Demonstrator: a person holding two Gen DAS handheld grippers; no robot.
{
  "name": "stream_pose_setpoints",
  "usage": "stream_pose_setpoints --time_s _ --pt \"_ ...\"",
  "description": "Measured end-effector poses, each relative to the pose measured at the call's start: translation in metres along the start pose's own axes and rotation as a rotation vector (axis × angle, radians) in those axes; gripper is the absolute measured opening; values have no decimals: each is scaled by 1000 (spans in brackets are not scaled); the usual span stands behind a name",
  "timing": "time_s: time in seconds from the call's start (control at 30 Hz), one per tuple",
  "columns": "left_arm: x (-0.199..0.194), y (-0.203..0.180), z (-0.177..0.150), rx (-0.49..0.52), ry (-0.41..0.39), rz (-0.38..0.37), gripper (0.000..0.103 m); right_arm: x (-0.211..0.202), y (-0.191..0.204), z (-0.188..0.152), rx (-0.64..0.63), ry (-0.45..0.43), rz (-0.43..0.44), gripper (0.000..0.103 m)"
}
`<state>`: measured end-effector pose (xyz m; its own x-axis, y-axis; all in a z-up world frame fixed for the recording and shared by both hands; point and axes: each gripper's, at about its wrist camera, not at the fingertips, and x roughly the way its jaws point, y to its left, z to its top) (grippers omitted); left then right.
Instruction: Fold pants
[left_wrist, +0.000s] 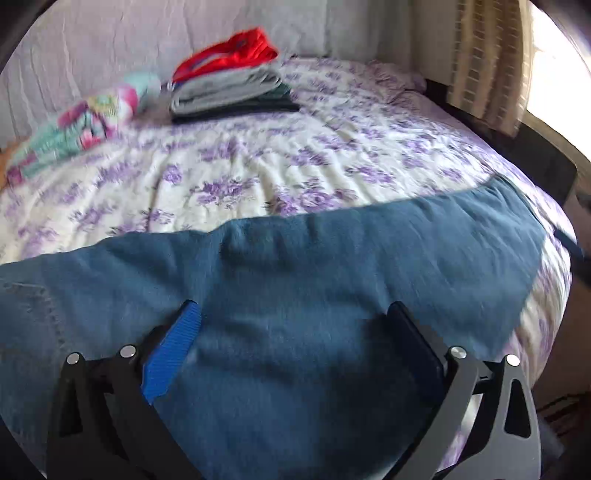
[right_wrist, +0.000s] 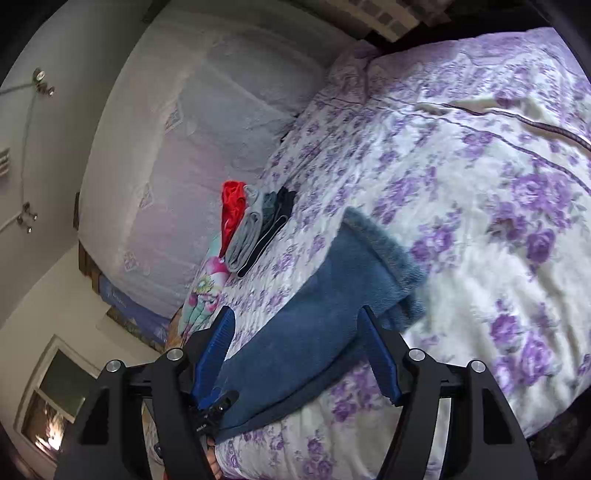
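Our left tongs (left_wrist: 291, 314) gape empty over the blue denim pants (left_wrist: 295, 280), whose long axis runs sideways across the floral purple-and-white bed (left_wrist: 258, 173). Our right tongs (right_wrist: 297, 314), also wide and empty, sit nearer the hem end (right_wrist: 384, 240).

Blue denim pants (left_wrist: 314, 266) lie flat along the near edge of the floral bedspread (left_wrist: 258, 166) — legs doubled together, hemmed cuffs (right_wrist: 388, 243) reaching toward the bed's right edge
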<state>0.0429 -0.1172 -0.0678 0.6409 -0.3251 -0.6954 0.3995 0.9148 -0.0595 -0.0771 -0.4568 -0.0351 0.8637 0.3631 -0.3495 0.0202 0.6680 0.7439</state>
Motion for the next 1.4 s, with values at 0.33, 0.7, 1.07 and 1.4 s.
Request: stream_pose_setpoints --time_s 0.33,0.7,1.07,1.4 --pt "-62 84 -13 -276 -104 -60 98 196 124 -25 -106 542 314 74" --pt "-39 77 -39 -132 -112 70 98 370 158 -61 -84 1032 265 84" --pt "-43 76 -46 -103 -172 48 98 296 204 -94 -272 1036 291 92" --pt "-46 69 -51 -93 -187 46 98 260 199 -94 -296 1011 251 92"
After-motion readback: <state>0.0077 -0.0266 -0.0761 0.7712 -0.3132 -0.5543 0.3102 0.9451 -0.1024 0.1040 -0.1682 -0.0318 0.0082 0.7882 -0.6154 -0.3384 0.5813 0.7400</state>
